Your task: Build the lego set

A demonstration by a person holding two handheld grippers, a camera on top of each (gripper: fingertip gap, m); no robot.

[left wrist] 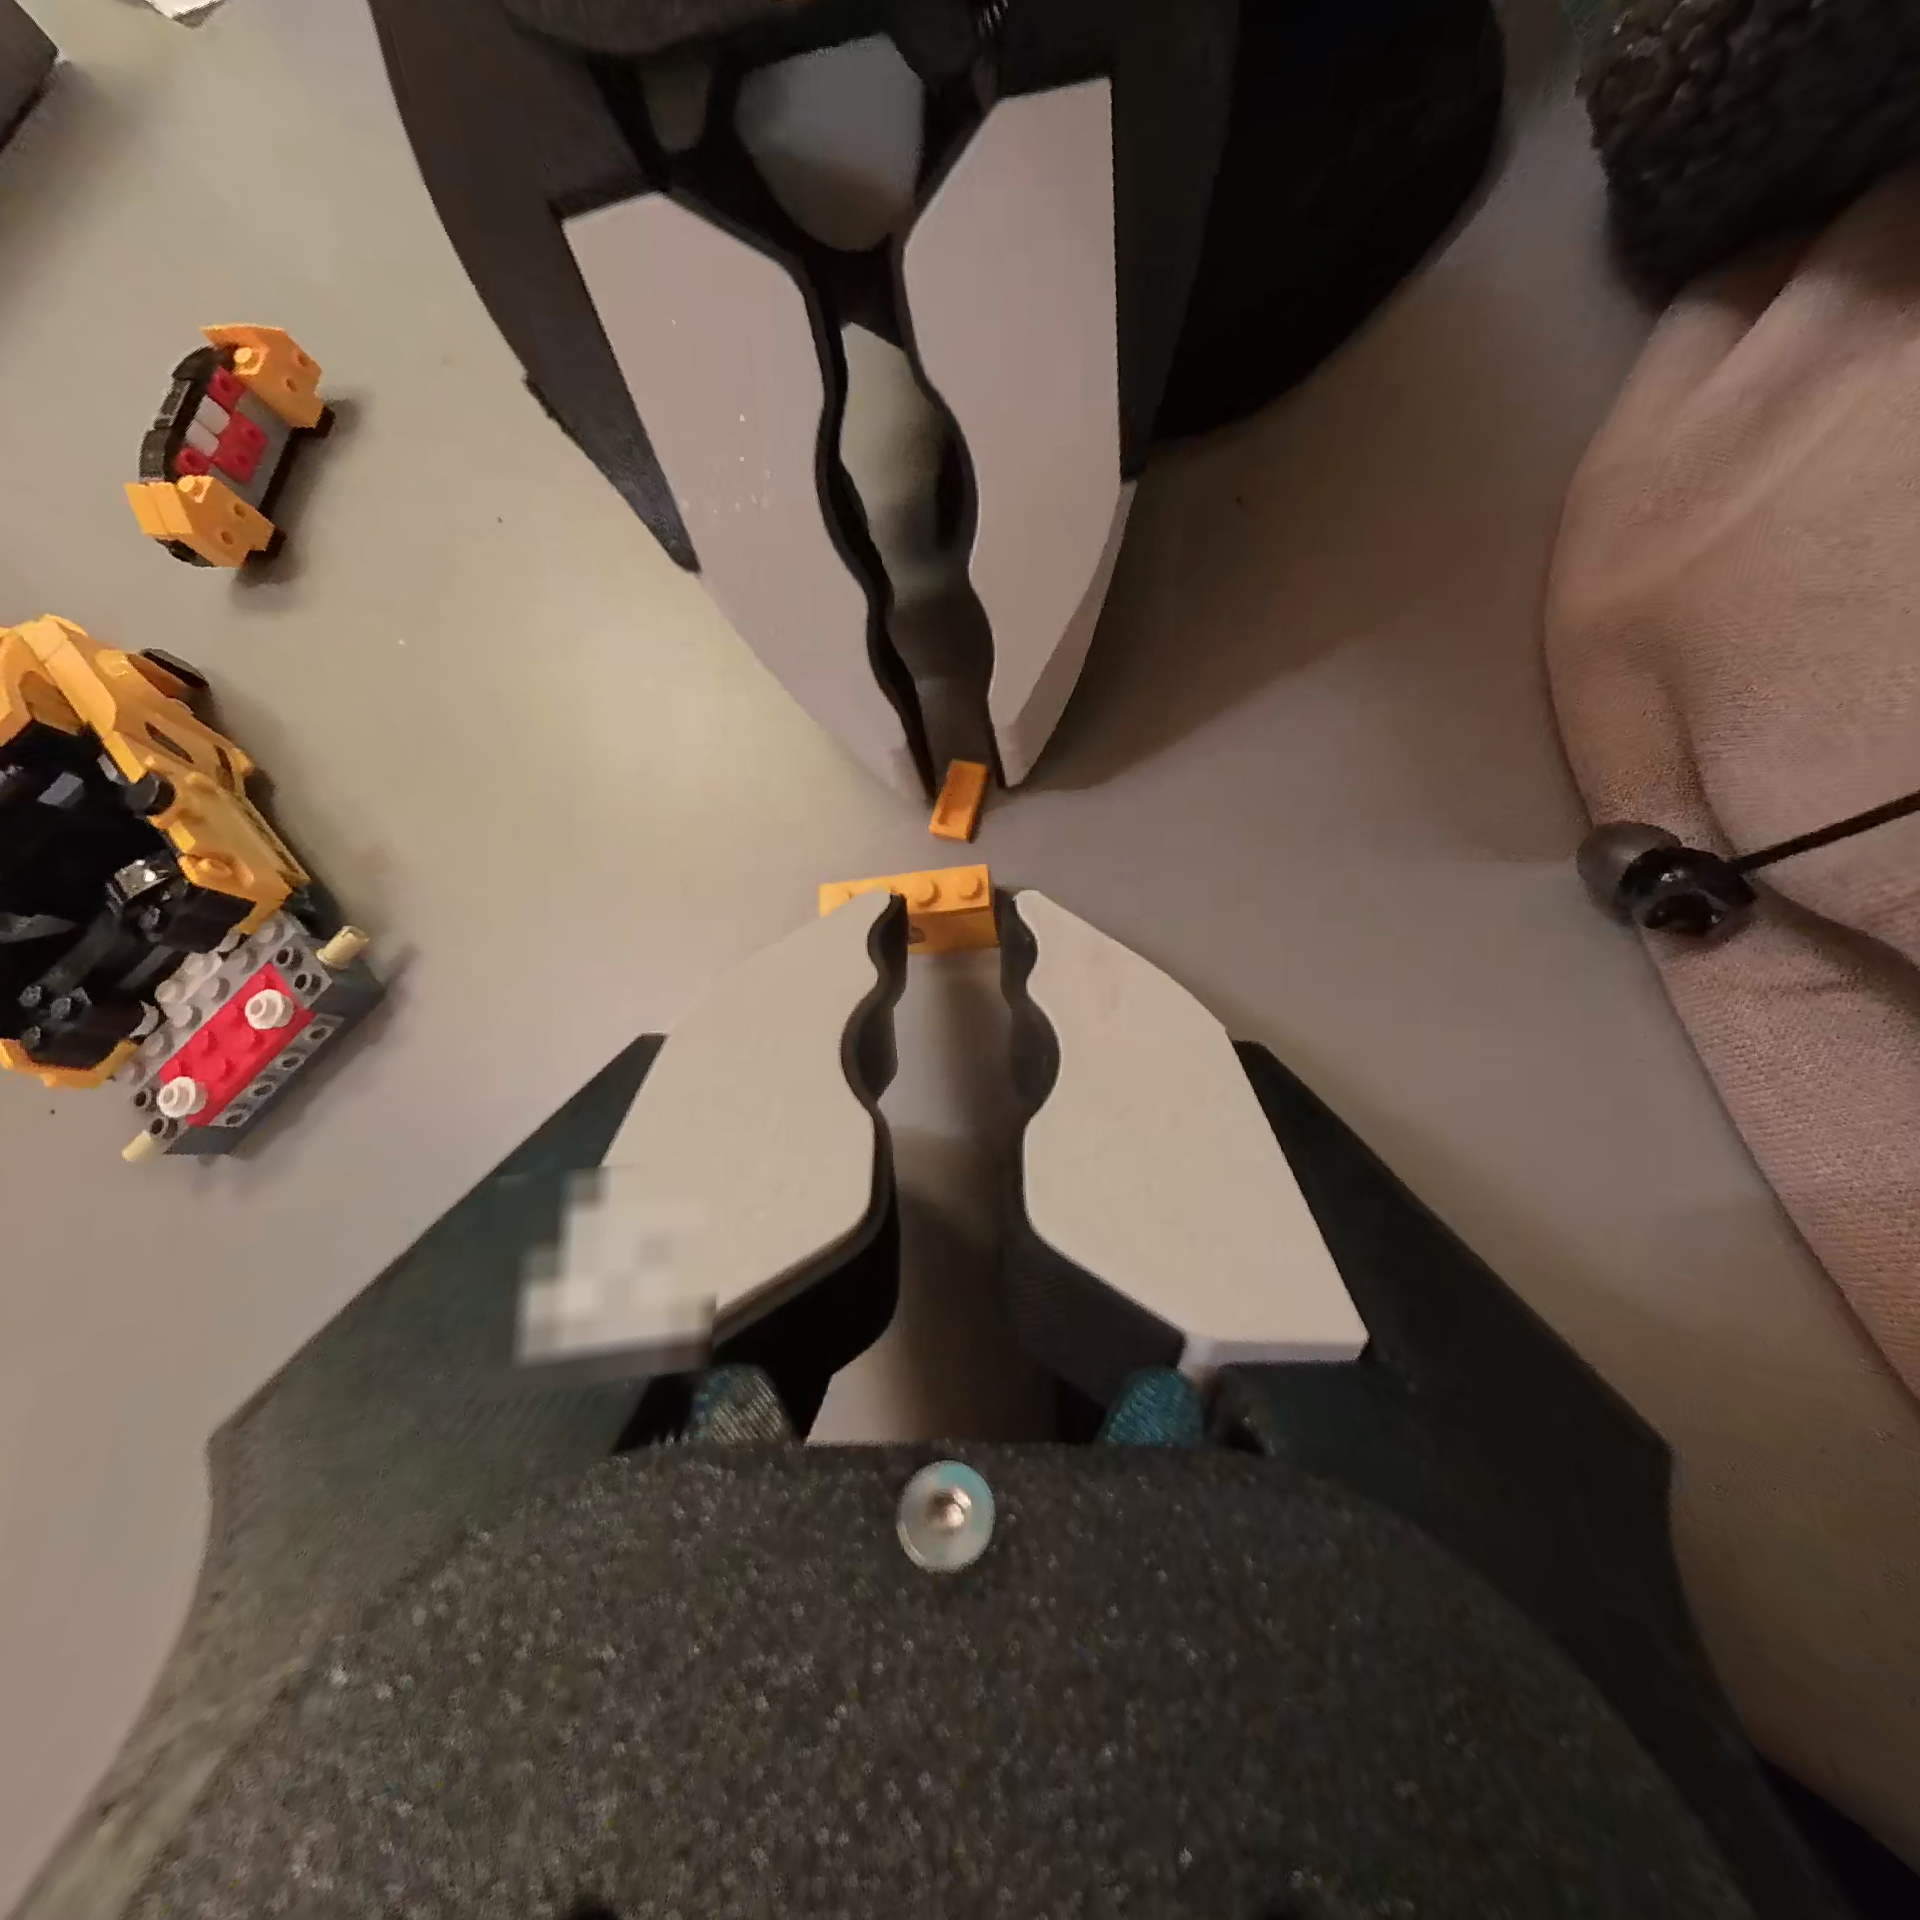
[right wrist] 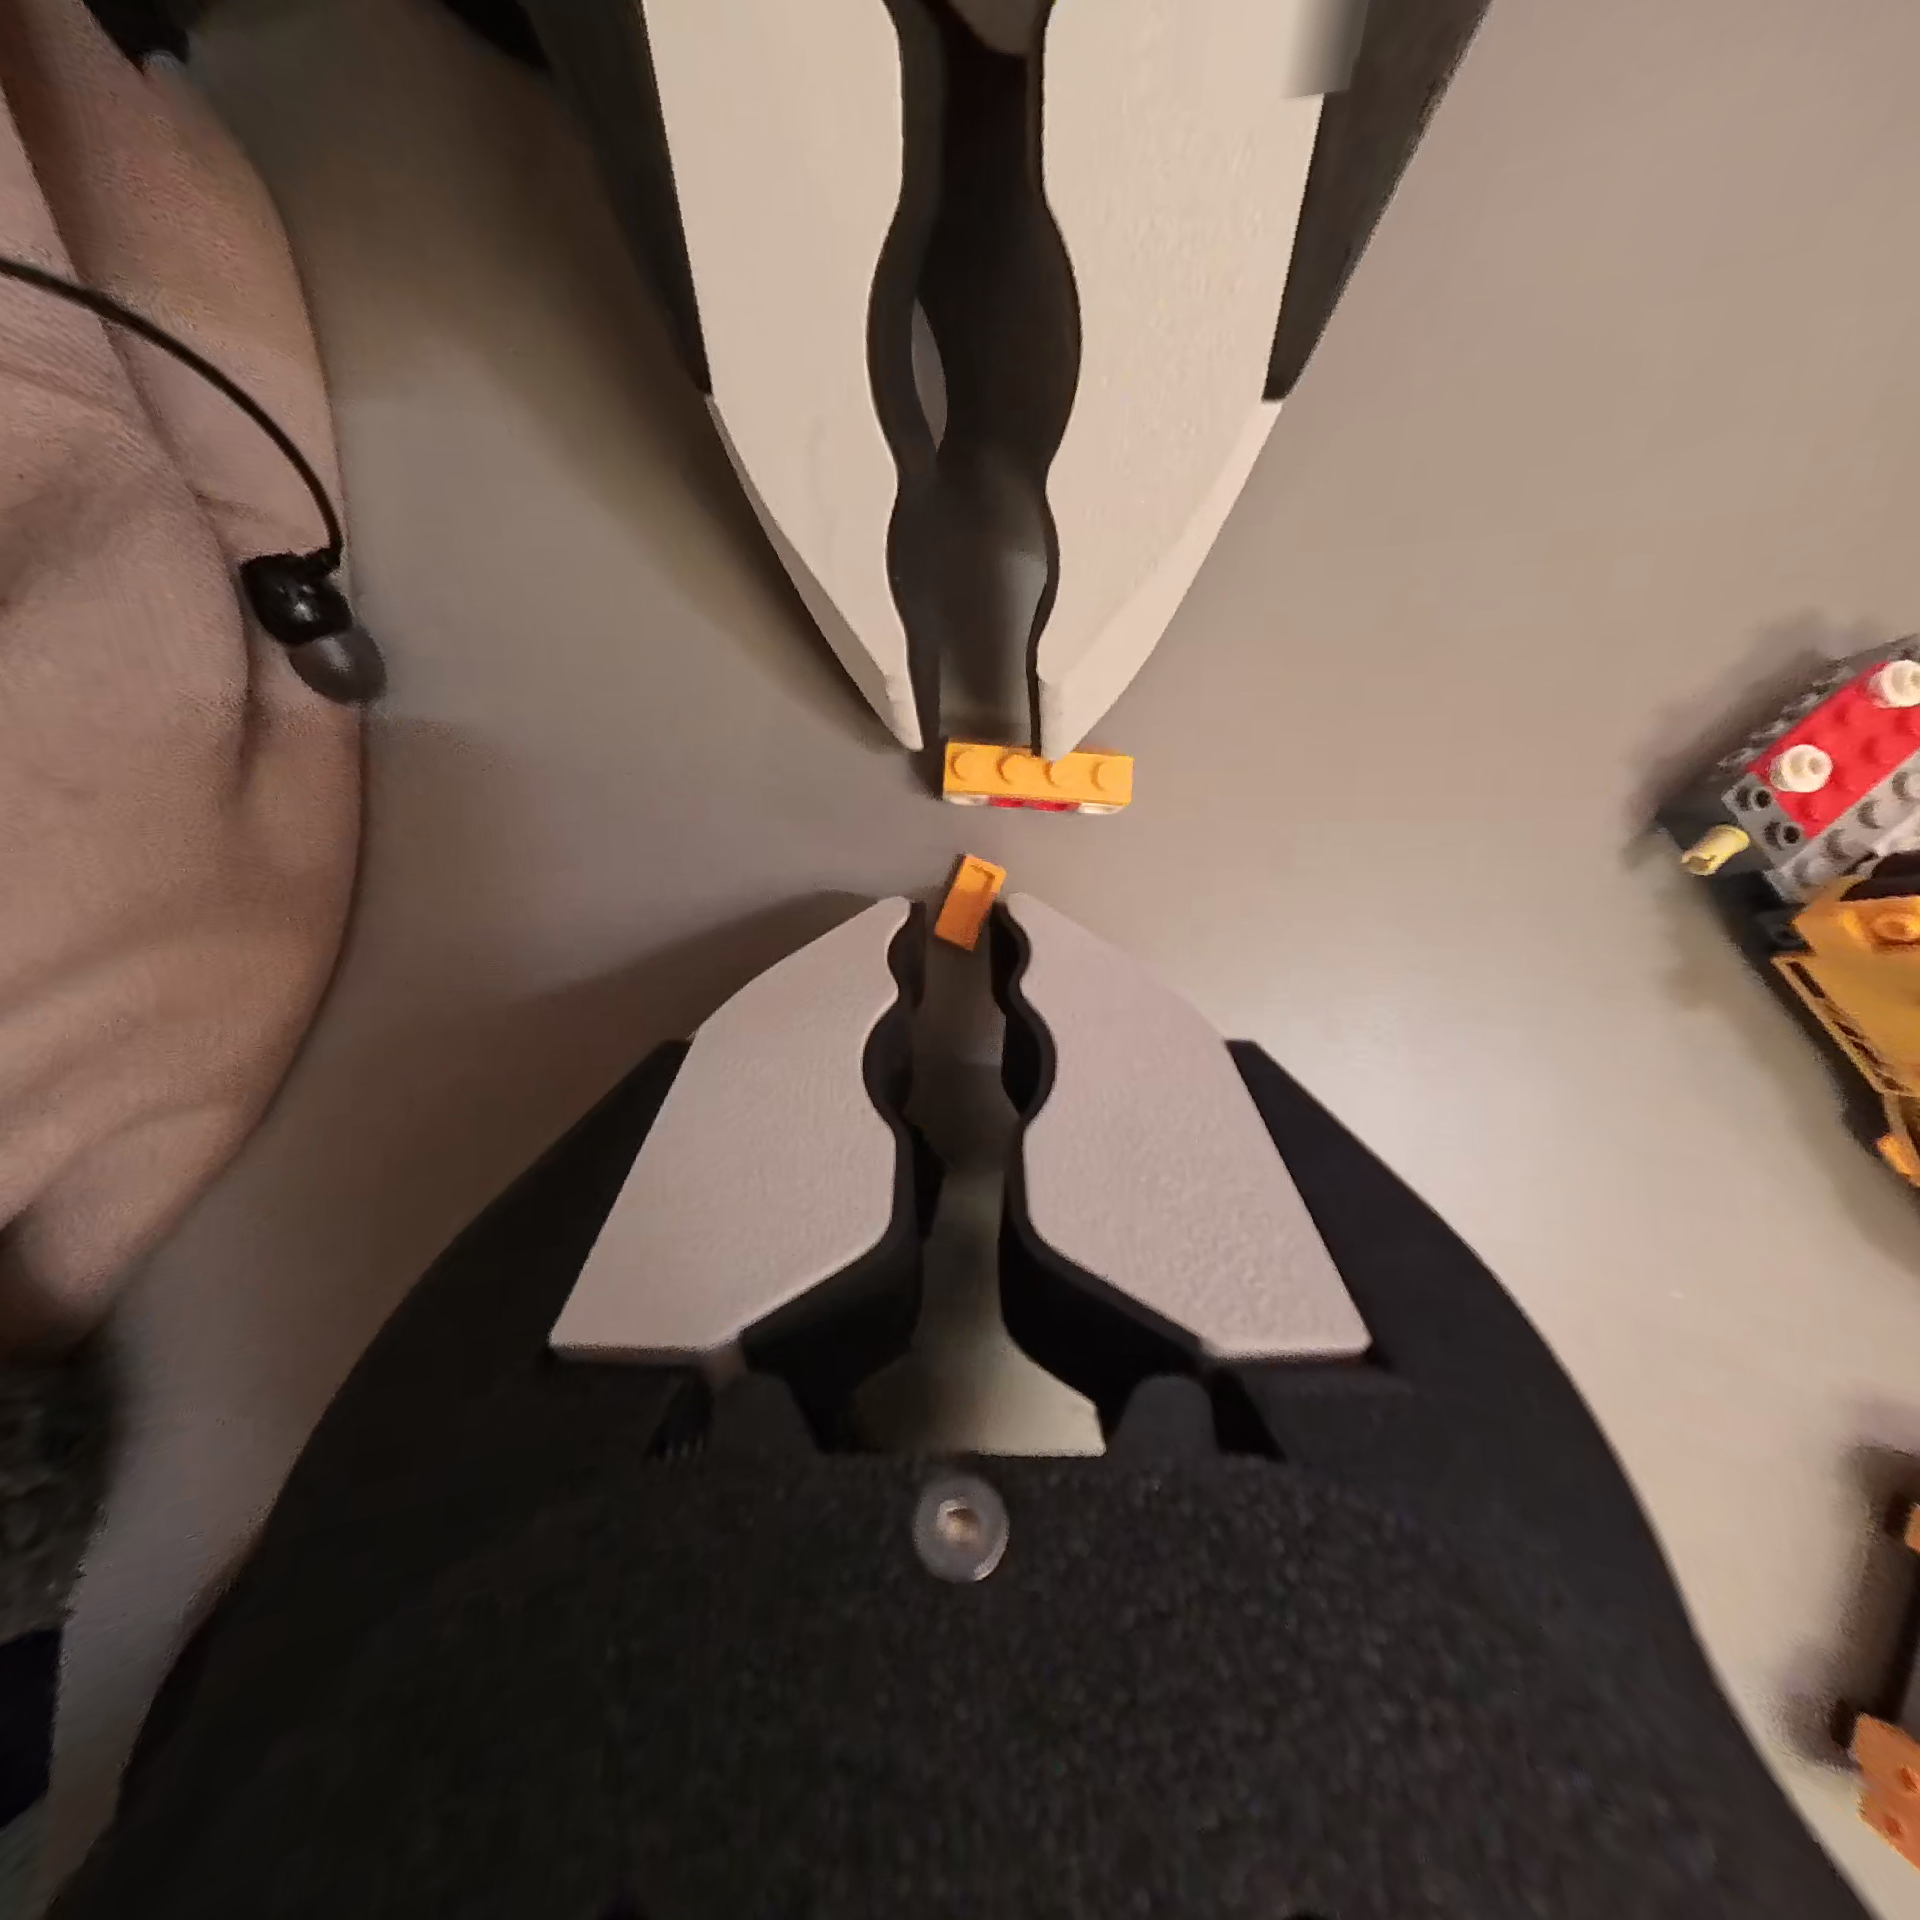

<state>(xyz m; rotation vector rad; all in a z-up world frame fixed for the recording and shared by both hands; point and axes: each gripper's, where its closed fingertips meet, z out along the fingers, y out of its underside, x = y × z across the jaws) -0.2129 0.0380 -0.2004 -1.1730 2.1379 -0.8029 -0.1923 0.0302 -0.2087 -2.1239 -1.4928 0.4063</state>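
My left hand-held gripper (left wrist: 948,914) pinches the brick (left wrist: 940,906); my right (right wrist: 954,906) pinches a tiny, light, slippery plate (right wrist: 966,902) by its edges.

Left tool (left wrist: 951,902) tip covers part of the orange brick (left wrist: 940,914); the left end pokes out past the finger. The red underside of the brick (right wrist: 1039,774) barely shows, too small to tell. Yellow-black model (left wrist: 114,831) cut off by left edge in the left wrist view. In the right wrist view it is cut by the right edge (right wrist: 1839,894) and blurred. Small orange assembly (right wrist: 1886,1621) at lower right blurred and cropped, shape unclear. Mosaic patch (left wrist: 613,1268) hides part of the left tool's finger.
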